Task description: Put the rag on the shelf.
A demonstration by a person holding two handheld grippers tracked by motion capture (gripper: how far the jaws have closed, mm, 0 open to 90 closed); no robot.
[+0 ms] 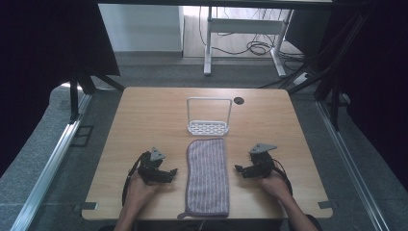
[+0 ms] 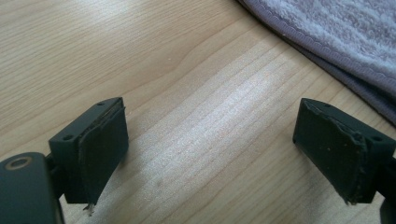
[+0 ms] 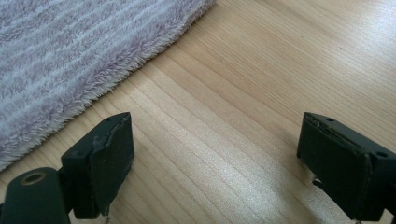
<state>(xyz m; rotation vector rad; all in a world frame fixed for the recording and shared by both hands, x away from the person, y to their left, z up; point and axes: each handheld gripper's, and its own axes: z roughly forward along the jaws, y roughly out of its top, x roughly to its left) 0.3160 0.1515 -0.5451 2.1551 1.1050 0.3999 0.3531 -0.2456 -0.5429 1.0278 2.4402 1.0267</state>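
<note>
A purple striped towel (image 1: 207, 175) lies folded lengthwise on the wooden table (image 1: 144, 120), reaching down to the front edge. My left gripper (image 1: 172, 172) rests on the table just left of it, open and empty, jaws pointing toward the towel. My right gripper (image 1: 238, 169) sits just right of the towel, also open and empty. In the left gripper view the towel's hemmed edge (image 2: 336, 42) lies beyond the wide-apart pads (image 2: 100, 149). In the right gripper view the fluffy towel (image 3: 70, 60) fills the upper left, ahead of the spread pads (image 3: 109, 161).
A white wire rack with a perforated base (image 1: 209, 117) stands upright behind the towel. A dark cable hole (image 1: 239, 100) is in the table's far right part. Metal rails and black frame legs flank the table; a white desk frame stands beyond.
</note>
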